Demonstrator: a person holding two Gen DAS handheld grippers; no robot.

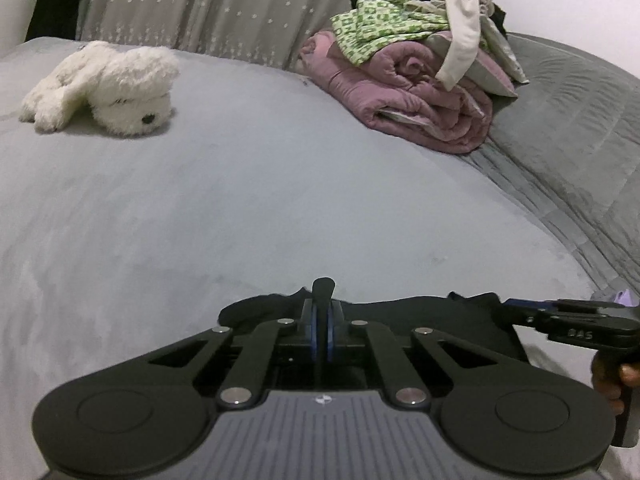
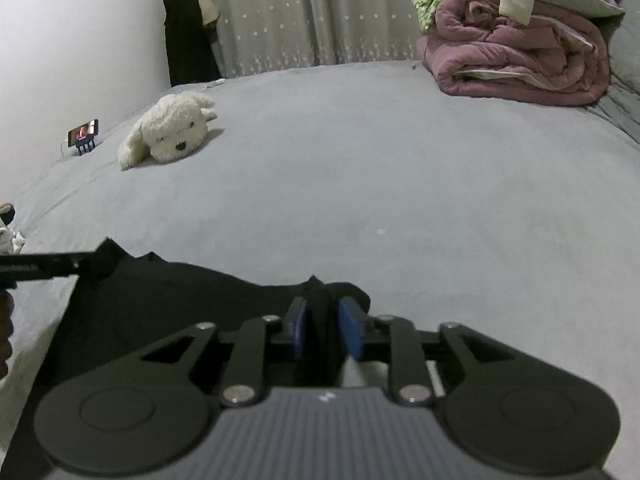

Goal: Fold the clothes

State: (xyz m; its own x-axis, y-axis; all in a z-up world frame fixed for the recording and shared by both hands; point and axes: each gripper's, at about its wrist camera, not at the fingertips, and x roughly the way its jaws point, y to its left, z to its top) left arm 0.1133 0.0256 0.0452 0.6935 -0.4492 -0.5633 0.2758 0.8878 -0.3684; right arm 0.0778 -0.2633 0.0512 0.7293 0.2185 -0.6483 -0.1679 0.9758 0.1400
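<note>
A black garment (image 1: 420,316) (image 2: 180,300) hangs stretched between both grippers over the near edge of the grey bed (image 1: 240,200) (image 2: 360,184). My left gripper (image 1: 322,312) is shut on a bunched fold of its top edge. In the right wrist view the left gripper (image 2: 98,262) comes in from the left, pinching the garment's far corner. My right gripper (image 2: 324,320) is shut on the black cloth, with the fabric bunched between its blue pads (image 2: 298,328). From the left wrist view the right gripper (image 1: 514,306) holds the other corner.
A white plush dog (image 1: 108,84) (image 2: 172,132) lies at the far left of the bed. A rolled pink quilt (image 1: 420,96) (image 2: 516,52) topped with loose clothes (image 1: 376,28) sits far right. A phone on a stand (image 2: 83,133) stands by the wall. A hand (image 1: 608,380) grips the right gripper.
</note>
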